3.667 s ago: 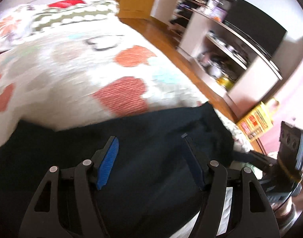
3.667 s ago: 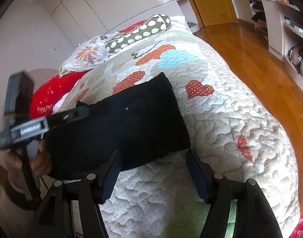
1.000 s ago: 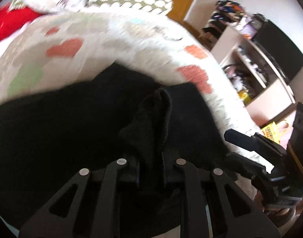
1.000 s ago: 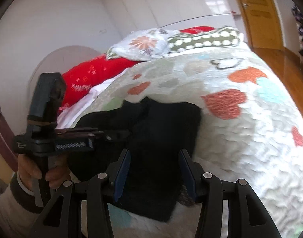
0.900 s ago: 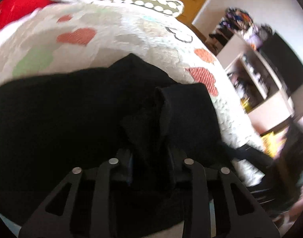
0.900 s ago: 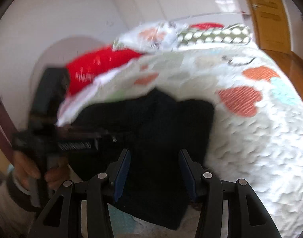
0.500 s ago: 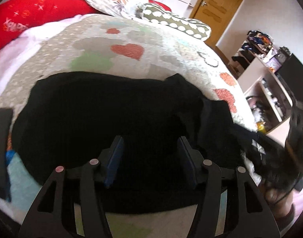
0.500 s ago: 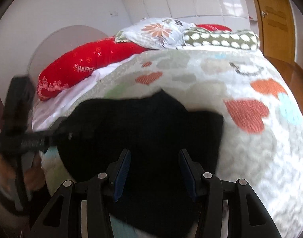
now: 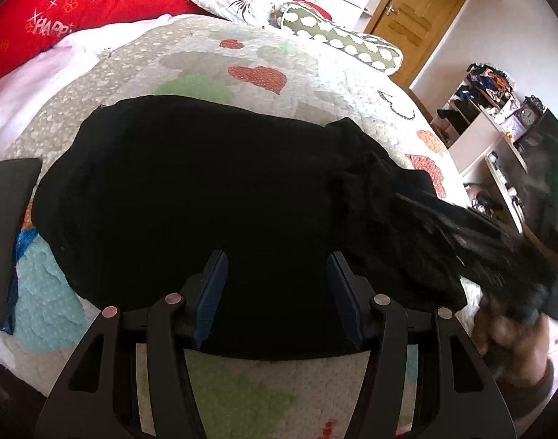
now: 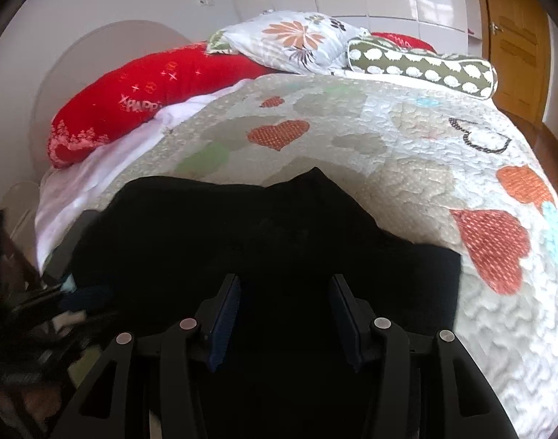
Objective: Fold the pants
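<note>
On the quilted bedspread (image 9: pixel 315 73), near its close edge, lie the black pants (image 9: pixel 206 190), folded into a broad dark slab that spreads across the middle of both wrist views; a small peak of cloth sticks up along the far edge, and a lumpier fold sits toward the right end in the left wrist view. Above the near part of the pants hangs the left gripper (image 9: pixel 275 292), its blue-padded jaws spread with nothing pinched between them; those jaws have just been opening, and the cloth lies below them, not in their hold. Likewise the right gripper (image 10: pixel 284 314) hangs over the pants with its jaws standing apart and empty; whether its pads brush the cloth below cannot be told, since all is black there. At the right side of the left wrist view the other gripper shows as a dark blur reaching over the right end of the pants, with the person's hand (image 9: pixel 505 333) behind it; at the left edge of the right wrist view the scene is too dark and smeared to read. Beyond the pants, at the head of the bed, rest a red pillow (image 10: pixel 151 87), a flowered pillow (image 10: pixel 290 40) and a green spotted bolster (image 10: pixel 421 66); a wooden door (image 9: pixel 418 11) stands behind; shelves (image 9: pixel 480 124) crowded with small things line the right wall.
</note>
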The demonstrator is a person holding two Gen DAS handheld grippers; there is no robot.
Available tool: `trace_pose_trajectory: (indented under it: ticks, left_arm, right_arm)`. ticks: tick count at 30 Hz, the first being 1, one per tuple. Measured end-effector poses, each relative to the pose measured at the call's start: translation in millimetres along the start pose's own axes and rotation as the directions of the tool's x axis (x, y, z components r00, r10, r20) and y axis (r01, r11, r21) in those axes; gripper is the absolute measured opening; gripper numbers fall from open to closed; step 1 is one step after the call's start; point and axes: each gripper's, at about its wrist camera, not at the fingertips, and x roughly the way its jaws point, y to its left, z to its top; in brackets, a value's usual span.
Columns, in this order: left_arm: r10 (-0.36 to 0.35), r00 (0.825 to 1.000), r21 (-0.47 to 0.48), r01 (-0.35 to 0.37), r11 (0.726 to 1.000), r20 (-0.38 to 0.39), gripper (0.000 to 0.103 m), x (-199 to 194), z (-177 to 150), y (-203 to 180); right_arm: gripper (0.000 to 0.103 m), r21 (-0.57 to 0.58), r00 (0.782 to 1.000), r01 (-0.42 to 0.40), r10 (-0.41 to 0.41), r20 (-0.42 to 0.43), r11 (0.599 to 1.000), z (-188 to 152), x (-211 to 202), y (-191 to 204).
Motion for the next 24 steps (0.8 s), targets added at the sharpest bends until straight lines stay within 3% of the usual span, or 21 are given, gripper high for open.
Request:
trace_pose_trajectory:
  ticks: [6, 8, 12, 16, 24]
  left_arm:
    - [0.026, 1.0, 0.006, -0.026, 1.0, 0.011, 0.057, -1, -5, -5]
    - [0.035, 0.999, 0.01, -0.035, 0.999, 0.012, 0.057, -3, -7, -6]
    - [0.055, 0.998, 0.014, -0.055, 0.998, 0.023, 0.057, -8, -8, -4]
    - [0.055, 0.998, -0.012, -0.054, 0.998, 0.037, 0.057, -13, -8, 4]
    - [0.063, 0.997, -0.055, -0.06, 0.997, 0.053, 0.057, -25, -12, 21]
  right_arm:
    - [0.048, -0.072, 0.999, -0.002, -0.001, -0.035, 0.997, -34, 2, 23]
    - [0.049, -0.085, 1.0, 0.022, -0.023, -0.01, 0.996, -42, 4, 26]
    - [0.049, -0.057, 0.999, -0.001, -0.001, -0.035, 0.998, -34, -4, 24]
    - [0.049, -0.068, 1.0, -0.009, 0.009, -0.001, 0.998, -24, -13, 26]
    - [0.049, -0.054, 1.0, -0.018, 0.017, -0.018, 0.998, -7, 5, 27]
